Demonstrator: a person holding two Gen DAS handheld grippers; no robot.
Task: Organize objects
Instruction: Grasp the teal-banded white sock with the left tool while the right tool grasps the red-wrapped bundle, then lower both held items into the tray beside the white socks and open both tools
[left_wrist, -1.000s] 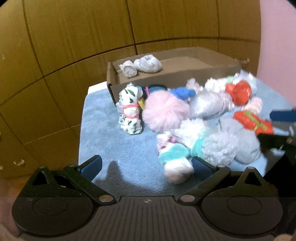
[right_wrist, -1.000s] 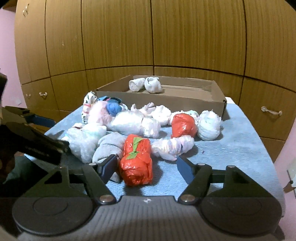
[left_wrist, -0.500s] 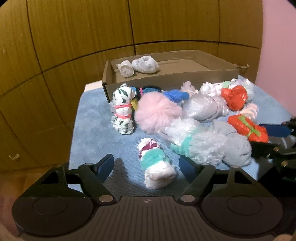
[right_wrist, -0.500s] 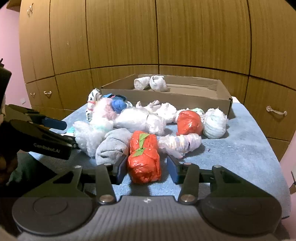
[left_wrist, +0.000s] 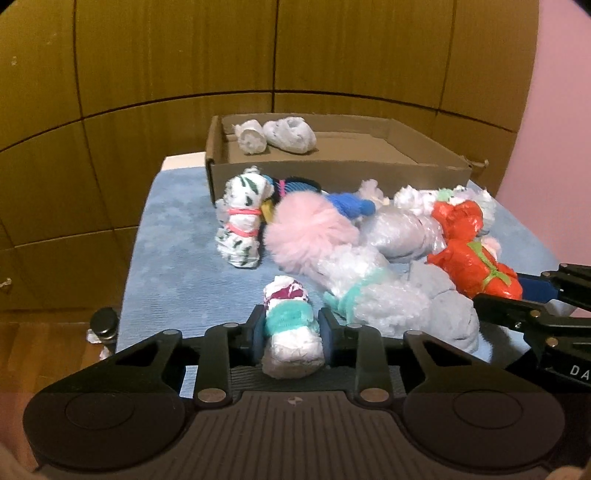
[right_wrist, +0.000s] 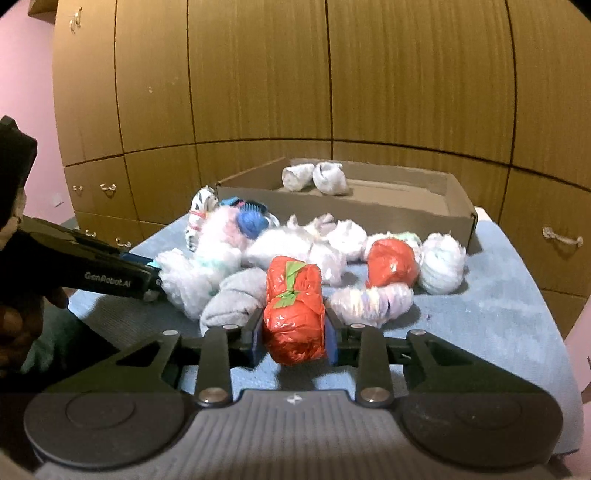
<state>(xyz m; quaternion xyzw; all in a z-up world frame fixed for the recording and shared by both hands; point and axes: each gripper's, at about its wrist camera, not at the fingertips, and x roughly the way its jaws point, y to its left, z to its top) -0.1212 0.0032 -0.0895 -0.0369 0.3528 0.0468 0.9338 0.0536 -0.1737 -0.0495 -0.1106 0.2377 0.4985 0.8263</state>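
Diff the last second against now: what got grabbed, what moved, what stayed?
Both grippers went from open to shut. The left gripper closed on the teal-banded white bundle, which had first slid clear of the pile. The right gripper closed on the red bundle with green tape. Unchanged: the cardboard box with its two white bundles, and the rest of the pile.

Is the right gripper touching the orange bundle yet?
Touching. The right wrist view shows both pads pressed against the orange bundle in the right gripper.
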